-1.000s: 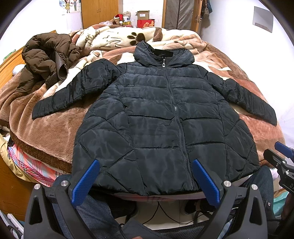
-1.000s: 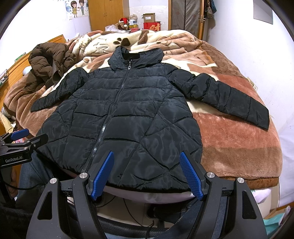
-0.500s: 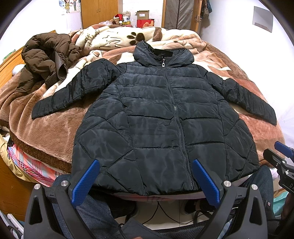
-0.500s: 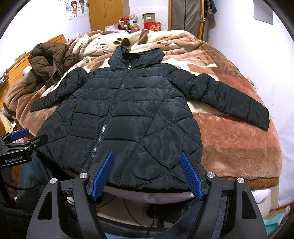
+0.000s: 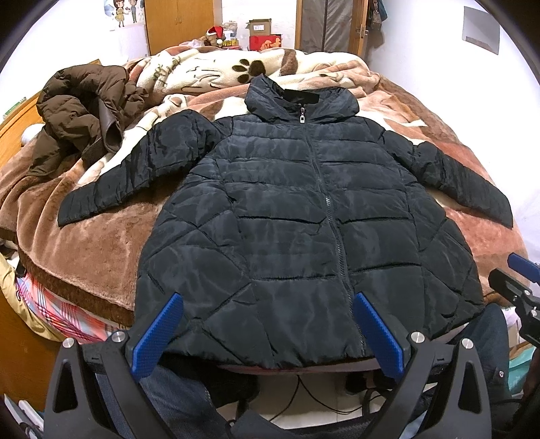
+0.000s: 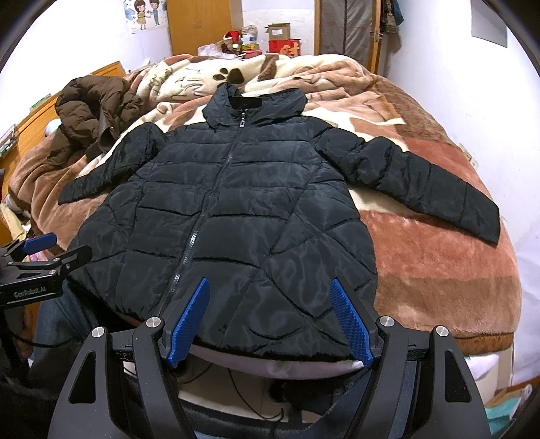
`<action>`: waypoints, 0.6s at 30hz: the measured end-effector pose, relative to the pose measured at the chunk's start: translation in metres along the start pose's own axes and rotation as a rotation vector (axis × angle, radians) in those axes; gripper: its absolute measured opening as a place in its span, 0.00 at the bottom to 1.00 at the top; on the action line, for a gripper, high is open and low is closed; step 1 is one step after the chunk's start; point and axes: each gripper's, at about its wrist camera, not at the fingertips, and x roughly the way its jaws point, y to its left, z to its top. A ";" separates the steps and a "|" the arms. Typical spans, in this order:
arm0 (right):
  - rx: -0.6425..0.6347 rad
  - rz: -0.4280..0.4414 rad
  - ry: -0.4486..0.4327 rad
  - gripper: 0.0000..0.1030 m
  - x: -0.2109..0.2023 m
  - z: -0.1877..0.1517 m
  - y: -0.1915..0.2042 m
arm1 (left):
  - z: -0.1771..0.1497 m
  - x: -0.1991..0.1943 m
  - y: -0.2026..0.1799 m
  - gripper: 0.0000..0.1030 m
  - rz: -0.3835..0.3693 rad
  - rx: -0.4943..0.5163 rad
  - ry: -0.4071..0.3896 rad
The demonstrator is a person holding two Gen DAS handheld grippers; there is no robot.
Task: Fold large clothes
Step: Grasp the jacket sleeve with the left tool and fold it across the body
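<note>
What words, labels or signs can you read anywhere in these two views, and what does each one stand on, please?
"GenRobot.AI": printed in white on the black body of the left gripper, at the left edge of the right wrist view.
Red box behind the bed: a large gold character, too blurred to read.
Cardboard box: a white label, too small to read.
Cartoon poster on the wall: no legible words.
Black jacket: no readable label.

Slick, faintly shiny quilted cloth on the black jacket. Thick plush fleece on the blanket. Matt puffy cloth on the brown coat. Textured blue rubbery pads on matt black plastic.
</note>
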 end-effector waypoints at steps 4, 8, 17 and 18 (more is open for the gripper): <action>-0.009 0.012 -0.013 0.72 0.010 0.013 0.004 | 0.010 0.010 0.012 0.99 -0.006 -0.009 -0.006; -0.028 0.017 -0.022 0.72 0.023 0.027 0.009 | 0.024 0.025 0.035 0.99 0.008 -0.043 -0.011; -0.068 0.053 0.009 0.73 0.069 0.070 0.019 | 0.060 0.068 0.109 0.97 0.067 -0.182 -0.031; -0.073 0.057 0.013 0.73 0.075 0.074 0.021 | 0.066 0.074 0.120 0.97 0.077 -0.200 -0.032</action>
